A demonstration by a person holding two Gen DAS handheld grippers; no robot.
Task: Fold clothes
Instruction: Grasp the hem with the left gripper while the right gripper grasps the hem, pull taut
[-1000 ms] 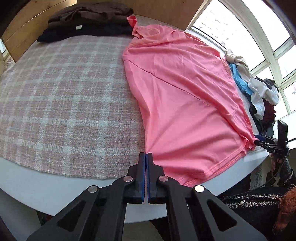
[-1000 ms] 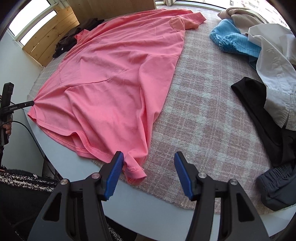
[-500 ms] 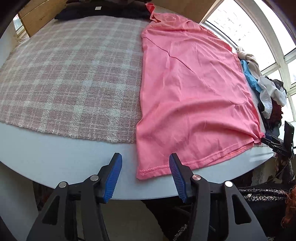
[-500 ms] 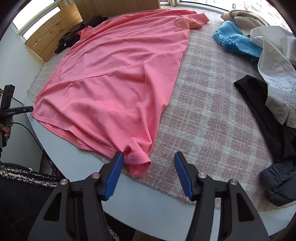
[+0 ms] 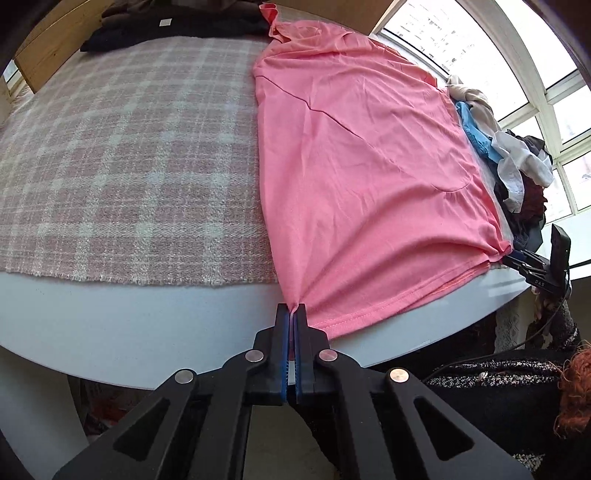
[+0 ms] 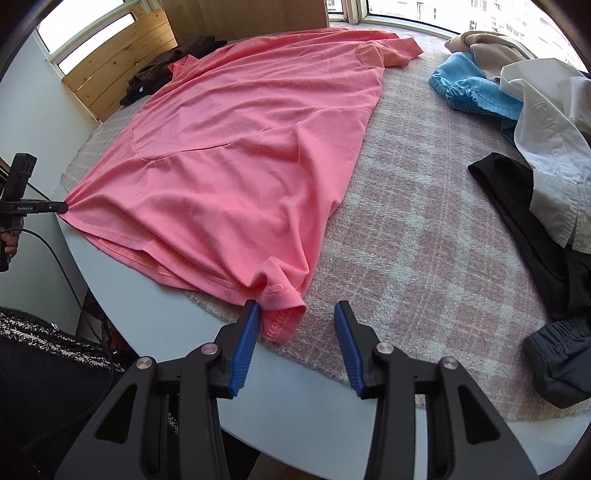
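A pink T-shirt point(image 5: 362, 177) lies spread on the plaid cloth point(image 5: 129, 166), its hem toward me. My left gripper point(image 5: 293, 310) is shut on the shirt's near left hem corner at the table's white edge; the right wrist view shows it as a left gripper point(image 6: 62, 206) pinching that corner taut. My right gripper point(image 6: 297, 305) straddles the other hem corner point(image 6: 282, 299). Its jaws are closing, the left pad point(image 6: 249, 325) touches the cloth, and the right pad stands apart from it. In the left wrist view, the right gripper point(image 5: 509, 256) sits at the shirt's far corner.
A heap of loose clothes point(image 6: 535, 110), white, blue, beige and black, lies right of the shirt. Folded dark garments point(image 5: 177, 22) are stacked at the table's far end by a wooden panel. The round white table's rim point(image 5: 147, 332) runs just in front of me. A person's tweed garment point(image 6: 44, 354) is below.
The left gripper opened over the hem corner, then shut on it, pulling the cloth taut. The right gripper's jaws have narrowed around the other corner.
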